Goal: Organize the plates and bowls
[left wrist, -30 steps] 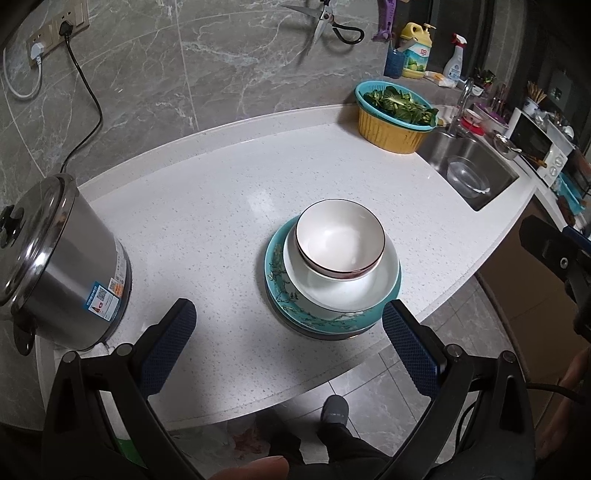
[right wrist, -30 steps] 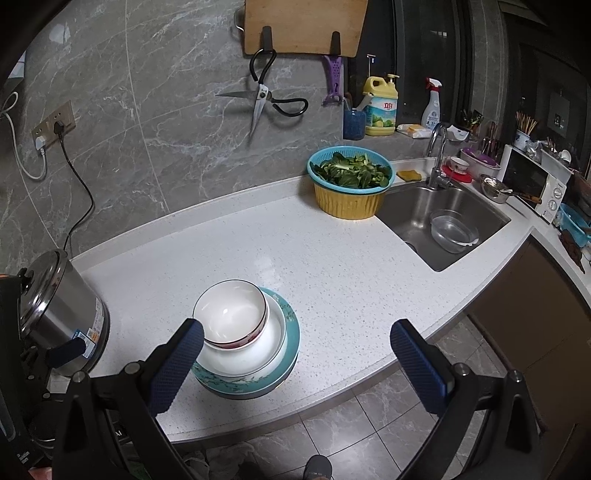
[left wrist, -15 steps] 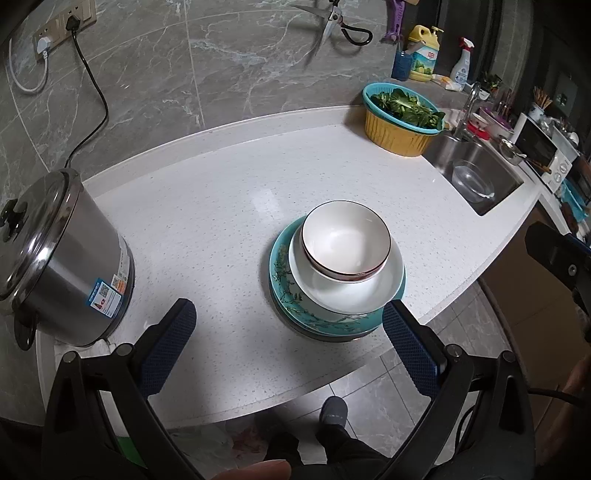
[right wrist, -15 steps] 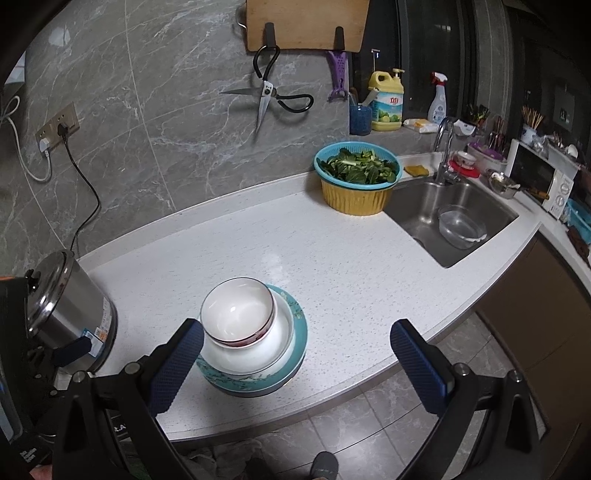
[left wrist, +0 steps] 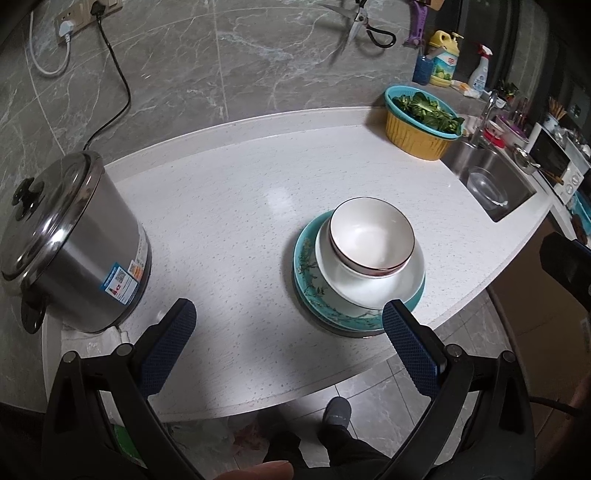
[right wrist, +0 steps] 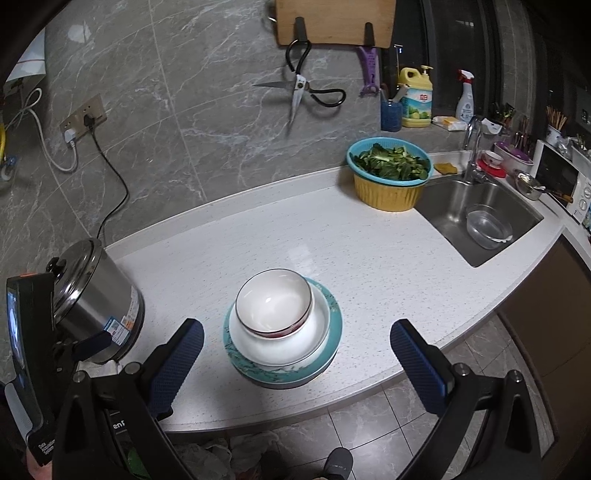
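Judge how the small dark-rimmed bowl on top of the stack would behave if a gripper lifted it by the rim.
The small bowl looks like glazed ceramic: probably rigid, fragile, and slick against the fingers. It sits loose and off-centre in the larger white bowl, so it should lift free, though a sideways nudge might slide or tip it.

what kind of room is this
A home kitchen, most likely. A white countertop runs to a steel sink with a faucet; a basket of leafy greens sits beside it, and scissors hang on the marble wall under a cutting board.
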Motion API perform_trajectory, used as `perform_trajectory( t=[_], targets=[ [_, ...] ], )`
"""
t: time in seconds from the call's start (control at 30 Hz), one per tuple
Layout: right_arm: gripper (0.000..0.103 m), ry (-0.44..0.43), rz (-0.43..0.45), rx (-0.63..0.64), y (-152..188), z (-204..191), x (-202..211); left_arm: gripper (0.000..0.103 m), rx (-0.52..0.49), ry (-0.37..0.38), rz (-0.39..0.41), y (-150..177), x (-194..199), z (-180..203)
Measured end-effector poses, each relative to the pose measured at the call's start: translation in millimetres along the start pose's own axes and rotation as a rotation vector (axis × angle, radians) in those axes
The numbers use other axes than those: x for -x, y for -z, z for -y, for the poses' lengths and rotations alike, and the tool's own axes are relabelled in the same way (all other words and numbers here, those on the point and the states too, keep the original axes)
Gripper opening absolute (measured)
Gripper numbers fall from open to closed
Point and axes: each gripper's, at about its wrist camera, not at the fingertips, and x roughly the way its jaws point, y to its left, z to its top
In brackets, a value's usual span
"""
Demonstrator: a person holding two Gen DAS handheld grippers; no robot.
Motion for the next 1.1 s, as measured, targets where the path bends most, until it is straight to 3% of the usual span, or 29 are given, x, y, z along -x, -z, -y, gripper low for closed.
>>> perform_trajectory(
  t=[0.4, 1.1],
  targets=[
    [0.103, 0.022, -0.053, 0.006, -4.1, -0.3, -3.2, 0.102, -0.029, -0.014, -0.04, -11.1, -2.5, 6.6],
    [0.103, 0.046, -0.098, 0.013, -15.3, 4.1, -10.9, 0.102, -0.029, -0.005, -0.043, -30.0, -1.9, 15.6]
  ],
)
